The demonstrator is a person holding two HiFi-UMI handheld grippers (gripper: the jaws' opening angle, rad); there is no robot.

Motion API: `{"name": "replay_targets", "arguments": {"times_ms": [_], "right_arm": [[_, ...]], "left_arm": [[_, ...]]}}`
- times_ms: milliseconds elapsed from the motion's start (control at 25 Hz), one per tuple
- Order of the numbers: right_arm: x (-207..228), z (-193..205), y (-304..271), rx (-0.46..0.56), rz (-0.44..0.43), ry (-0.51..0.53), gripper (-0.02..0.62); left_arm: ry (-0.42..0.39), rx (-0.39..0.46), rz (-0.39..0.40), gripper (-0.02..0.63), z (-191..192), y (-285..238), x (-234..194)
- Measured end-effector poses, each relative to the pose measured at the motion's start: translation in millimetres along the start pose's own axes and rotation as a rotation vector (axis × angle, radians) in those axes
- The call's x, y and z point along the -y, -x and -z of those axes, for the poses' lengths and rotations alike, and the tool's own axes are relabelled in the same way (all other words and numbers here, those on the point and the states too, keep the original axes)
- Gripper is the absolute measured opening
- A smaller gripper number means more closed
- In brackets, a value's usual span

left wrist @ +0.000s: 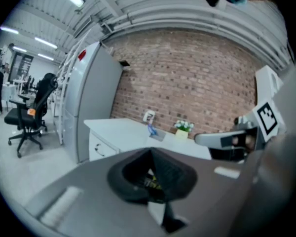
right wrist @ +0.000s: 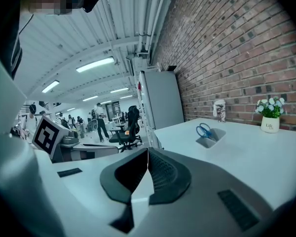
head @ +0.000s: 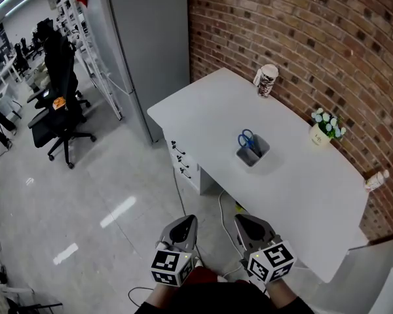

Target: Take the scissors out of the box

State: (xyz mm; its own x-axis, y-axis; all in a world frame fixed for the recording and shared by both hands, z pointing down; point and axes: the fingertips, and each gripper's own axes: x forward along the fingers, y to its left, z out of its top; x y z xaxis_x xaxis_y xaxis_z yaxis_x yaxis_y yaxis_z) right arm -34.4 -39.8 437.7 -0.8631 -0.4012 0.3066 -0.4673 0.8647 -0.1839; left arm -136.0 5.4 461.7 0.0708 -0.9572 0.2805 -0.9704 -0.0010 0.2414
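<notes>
Blue-handled scissors [head: 247, 139] stand handles-up in a small grey box [head: 254, 154] near the middle of a white table [head: 301, 195]. Both grippers hover over the floor, well short of the table's near edge. My left gripper [head: 184, 226] is shut with nothing in it, and so is my right gripper [head: 245, 225] beside it. In the left gripper view the scissors [left wrist: 151, 129] and box [left wrist: 158, 135] are small and far beyond the closed left gripper [left wrist: 150, 154]. In the right gripper view the scissors [right wrist: 203, 130] rise from the box [right wrist: 210, 140] ahead and to the right of the right gripper [right wrist: 147, 154].
A printed cup [head: 266, 80], a small flower pot [head: 323, 129] and a little bottle [head: 376, 180] stand along the brick wall side of the table. A white drawer unit [head: 183, 163] sits under the table's left end. A tall grey cabinet [head: 150, 44] and black office chairs [head: 60, 106] stand to the left.
</notes>
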Motion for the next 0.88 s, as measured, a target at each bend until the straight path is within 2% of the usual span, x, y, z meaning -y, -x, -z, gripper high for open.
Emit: {"name": "replay_targets", "arguments": {"times_ms": [880], "right_arm": [[-34, -1, -48, -0.015, 0.008, 0.004, 0.009]], "left_arm": [[0.006, 0.012, -0.028, 0.003, -10, 14, -69]]}}
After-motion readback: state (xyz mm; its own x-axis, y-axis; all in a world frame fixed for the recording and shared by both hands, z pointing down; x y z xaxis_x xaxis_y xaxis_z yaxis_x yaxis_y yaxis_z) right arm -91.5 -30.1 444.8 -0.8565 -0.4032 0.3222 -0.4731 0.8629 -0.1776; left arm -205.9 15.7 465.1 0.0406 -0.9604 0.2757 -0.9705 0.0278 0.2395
